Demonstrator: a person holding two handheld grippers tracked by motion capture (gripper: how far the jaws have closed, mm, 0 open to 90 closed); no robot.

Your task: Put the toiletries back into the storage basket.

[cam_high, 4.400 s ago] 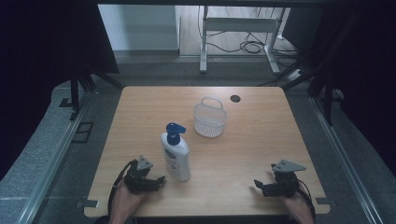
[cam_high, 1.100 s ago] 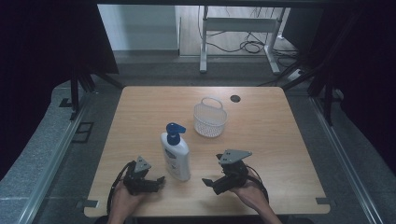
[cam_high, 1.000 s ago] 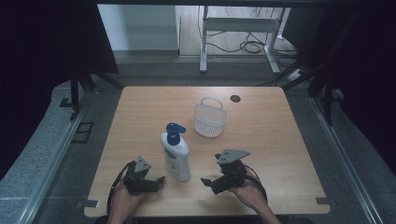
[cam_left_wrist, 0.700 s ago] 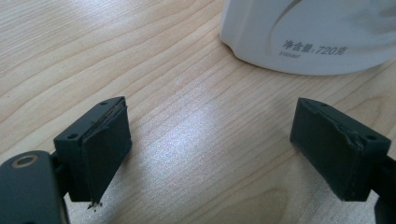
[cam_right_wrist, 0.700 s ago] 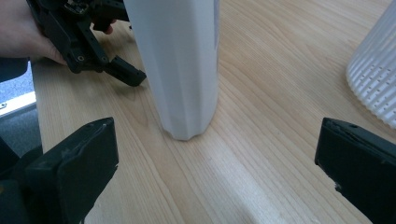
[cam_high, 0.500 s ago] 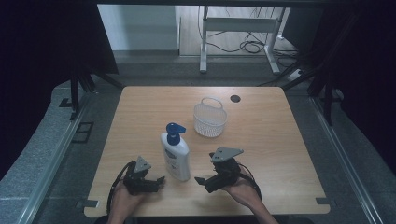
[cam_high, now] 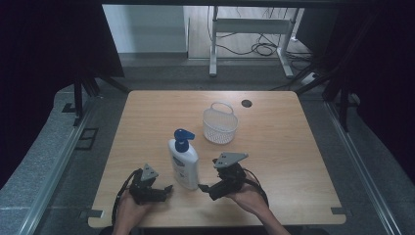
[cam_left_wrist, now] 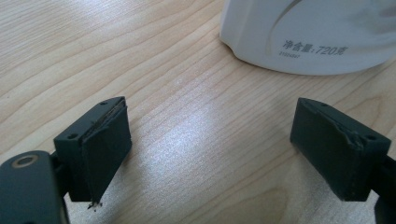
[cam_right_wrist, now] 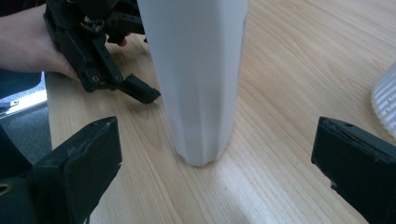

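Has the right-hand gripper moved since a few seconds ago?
Yes. The right gripper has slid left along the table's near edge, toward the standing pump bottle.

— What is the room like around the work?

— A wooden table (cam_high: 293, 147) with a pale grain stands in the middle, with a small dark round hole (cam_high: 246, 103) near its far edge. Grey floor (cam_high: 58, 161) runs along both sides, with metal rails (cam_high: 364, 171) beside the table.

— And beyond it?

— Dark curtains (cam_high: 54, 44) hang at left and right. Between them the far part is lit: a light wall panel (cam_high: 144, 27), a wooden floor strip, a grey metal frame (cam_high: 244, 27) and loose black cables (cam_high: 262, 48) lying on the ground.
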